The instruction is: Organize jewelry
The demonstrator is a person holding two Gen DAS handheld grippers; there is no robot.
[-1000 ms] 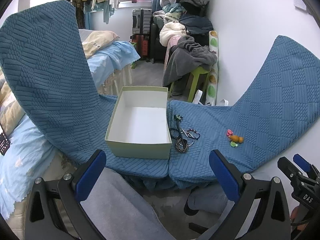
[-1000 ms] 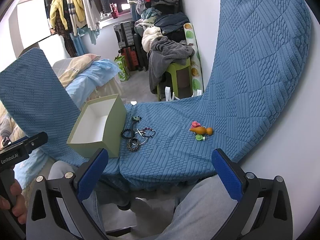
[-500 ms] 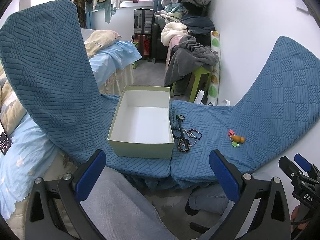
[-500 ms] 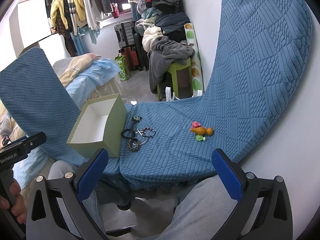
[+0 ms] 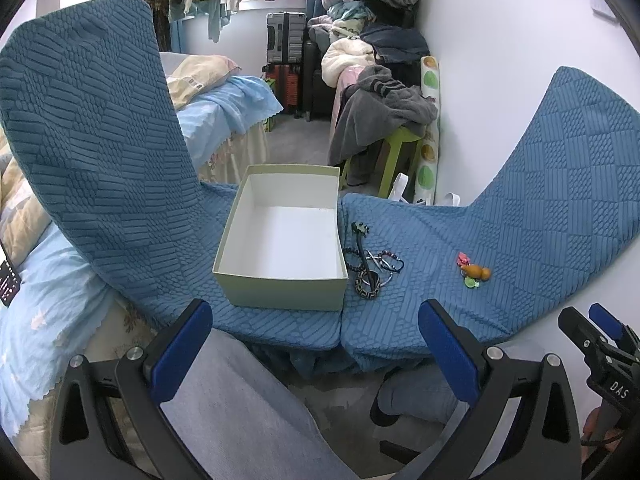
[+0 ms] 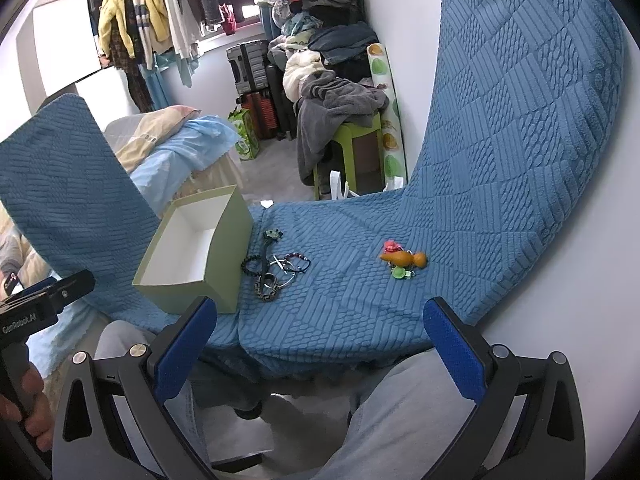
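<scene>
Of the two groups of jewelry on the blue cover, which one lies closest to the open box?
The dark tangle of bracelets, lying right beside the box. The orange charm piece lies apart, farther to the right.

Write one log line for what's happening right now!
stage: start | box: empty | bracelets: beside box | charm: apart | left gripper: open | right gripper: open
</scene>
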